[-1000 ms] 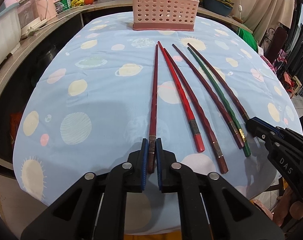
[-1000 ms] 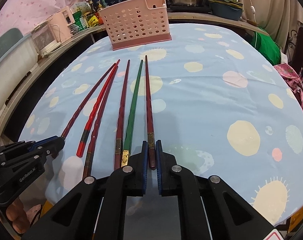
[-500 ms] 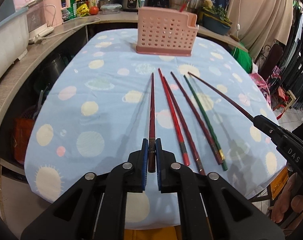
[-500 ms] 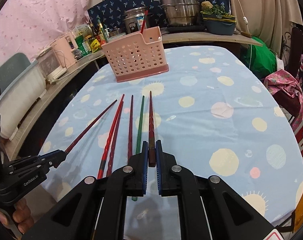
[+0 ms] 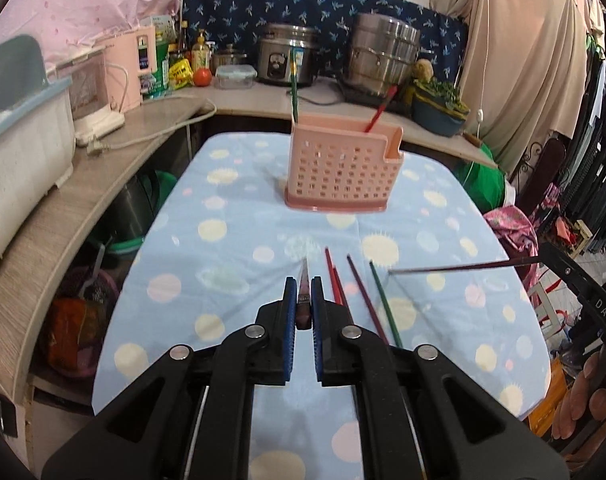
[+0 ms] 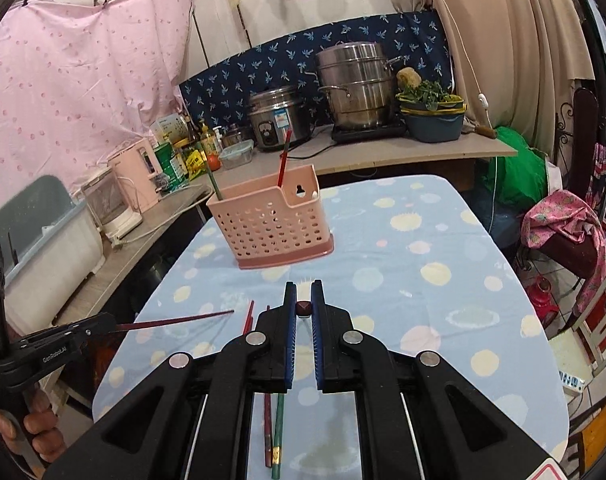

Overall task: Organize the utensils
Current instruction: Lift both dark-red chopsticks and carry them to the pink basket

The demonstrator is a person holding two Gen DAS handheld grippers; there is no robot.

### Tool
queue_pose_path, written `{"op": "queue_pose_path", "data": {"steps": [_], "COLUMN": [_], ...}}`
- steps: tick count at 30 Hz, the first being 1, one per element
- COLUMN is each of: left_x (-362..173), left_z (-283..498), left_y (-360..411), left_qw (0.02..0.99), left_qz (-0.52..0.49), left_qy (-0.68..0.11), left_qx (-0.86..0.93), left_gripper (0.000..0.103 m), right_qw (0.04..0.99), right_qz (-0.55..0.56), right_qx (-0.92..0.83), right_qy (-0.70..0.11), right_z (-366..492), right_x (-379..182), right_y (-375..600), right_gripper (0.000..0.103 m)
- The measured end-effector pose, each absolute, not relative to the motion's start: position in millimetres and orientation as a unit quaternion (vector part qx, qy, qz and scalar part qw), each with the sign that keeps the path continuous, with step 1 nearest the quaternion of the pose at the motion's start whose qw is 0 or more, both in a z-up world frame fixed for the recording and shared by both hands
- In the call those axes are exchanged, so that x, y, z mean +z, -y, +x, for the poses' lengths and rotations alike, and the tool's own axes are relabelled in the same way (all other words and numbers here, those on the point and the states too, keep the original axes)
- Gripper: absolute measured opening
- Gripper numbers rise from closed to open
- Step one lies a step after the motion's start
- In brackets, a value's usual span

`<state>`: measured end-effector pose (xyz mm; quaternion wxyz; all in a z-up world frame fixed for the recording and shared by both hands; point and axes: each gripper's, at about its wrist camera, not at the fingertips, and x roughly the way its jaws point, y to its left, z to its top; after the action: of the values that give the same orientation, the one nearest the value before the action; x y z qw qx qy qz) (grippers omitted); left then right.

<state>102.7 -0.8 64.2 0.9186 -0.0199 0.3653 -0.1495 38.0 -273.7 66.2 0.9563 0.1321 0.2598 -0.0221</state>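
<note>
Pink basket [image 5: 343, 168] at far end of table [image 5: 231, 240], two chopsticks already standing in it. Left gripper [image 5: 303, 300] clamped on dark red chopstick [image 5: 303, 280]; right gripper [image 6: 303, 304] clamped on another chopstick [image 6: 303, 309], both lifted. Four chopsticks [image 5: 377, 304] left lying near.

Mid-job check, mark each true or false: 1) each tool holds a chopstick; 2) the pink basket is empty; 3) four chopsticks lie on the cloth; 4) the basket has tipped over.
1) True: the left tool grips a dark red chopstick, and the right tool grips another.
2) False: the pink basket holds a green chopstick and a red chopstick.
3) True: four chopsticks lie on the cloth.
4) False: it stands upright.
</note>
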Motion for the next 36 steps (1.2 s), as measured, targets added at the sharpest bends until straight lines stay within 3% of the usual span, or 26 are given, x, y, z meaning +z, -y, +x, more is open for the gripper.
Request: {"op": "queue_pose_path", "data": {"steps": [19, 36], "left_x": [162.0, 251.6], "left_z": [182.2, 275.7], "left_y": [19.1, 39.9], "left_qw": [0.947, 0.969], "left_qz": [-0.023, -0.044], "left_qy": [-0.281, -0.194], "left_qx": [-0.153, -0.146], "left_gripper": [0.007, 0.007], "right_qw": [0.969, 0.971], "right_qz": [0.136, 0.205], "right_qx": [-0.008, 0.01], "right_qy": [-0.205, -0.12], "right_z": [114.8, 234.4], "right_x": [135.2, 217.1], "right_y": [292.6, 315.5], "right_gripper": [0.007, 0.007]}}
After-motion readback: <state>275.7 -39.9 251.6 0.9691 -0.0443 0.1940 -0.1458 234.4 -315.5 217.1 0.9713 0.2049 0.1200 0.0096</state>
